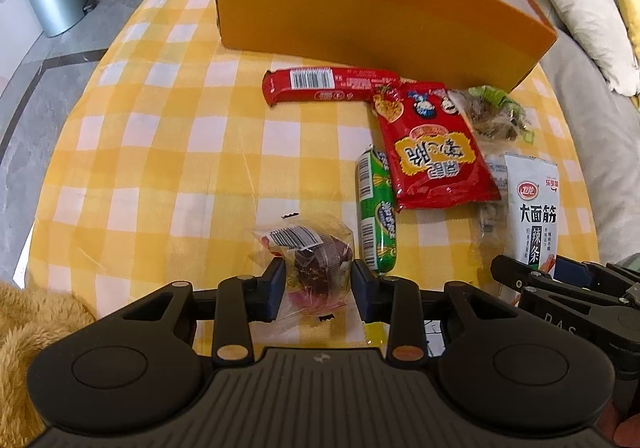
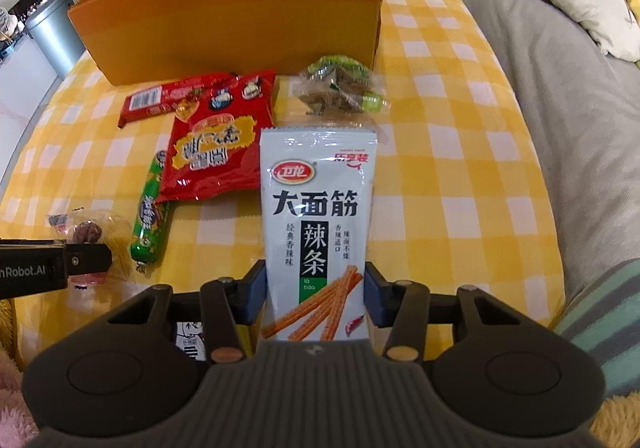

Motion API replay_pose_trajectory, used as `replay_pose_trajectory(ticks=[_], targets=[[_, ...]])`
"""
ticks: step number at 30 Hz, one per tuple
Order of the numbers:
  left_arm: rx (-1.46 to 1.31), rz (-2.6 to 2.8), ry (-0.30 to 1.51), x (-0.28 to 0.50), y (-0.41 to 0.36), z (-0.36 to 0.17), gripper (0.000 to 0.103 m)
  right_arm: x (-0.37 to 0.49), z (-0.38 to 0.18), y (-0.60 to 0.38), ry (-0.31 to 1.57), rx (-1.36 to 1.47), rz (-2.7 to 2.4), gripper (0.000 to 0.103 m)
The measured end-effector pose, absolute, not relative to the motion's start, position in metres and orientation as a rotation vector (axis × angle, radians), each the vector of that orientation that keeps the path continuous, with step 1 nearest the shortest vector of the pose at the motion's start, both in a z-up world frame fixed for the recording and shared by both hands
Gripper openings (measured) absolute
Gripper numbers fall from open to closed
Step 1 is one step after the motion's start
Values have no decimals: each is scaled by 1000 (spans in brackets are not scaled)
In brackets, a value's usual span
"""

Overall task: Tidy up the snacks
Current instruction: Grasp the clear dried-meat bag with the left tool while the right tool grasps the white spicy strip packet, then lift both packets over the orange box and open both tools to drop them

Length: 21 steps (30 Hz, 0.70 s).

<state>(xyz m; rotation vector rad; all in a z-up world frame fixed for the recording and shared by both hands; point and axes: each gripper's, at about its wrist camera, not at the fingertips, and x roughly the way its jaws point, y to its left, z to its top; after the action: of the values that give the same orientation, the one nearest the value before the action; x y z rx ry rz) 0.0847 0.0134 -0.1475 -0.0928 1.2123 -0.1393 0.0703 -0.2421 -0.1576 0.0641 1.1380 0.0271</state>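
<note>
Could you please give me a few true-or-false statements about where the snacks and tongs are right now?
1. The white pouch lies between the right tongs' fingers. True.
2. The green sausage is inside the orange box. False: it lies on the checked cloth, partly under the red bag.
3. The left tongs straddle a clear-wrapped snack. True.
4. The red bar stands upright. False: it lies flat before the box.
5. The cloth is blue. False: yellow and white.
</note>
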Motion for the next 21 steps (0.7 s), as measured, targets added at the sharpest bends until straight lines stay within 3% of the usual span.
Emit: replay_pose_trajectory(ticks=[21], targets=[[-150, -161, 1061, 66, 23, -103, 39, 41, -107, -227, 903, -57, 67, 46]])
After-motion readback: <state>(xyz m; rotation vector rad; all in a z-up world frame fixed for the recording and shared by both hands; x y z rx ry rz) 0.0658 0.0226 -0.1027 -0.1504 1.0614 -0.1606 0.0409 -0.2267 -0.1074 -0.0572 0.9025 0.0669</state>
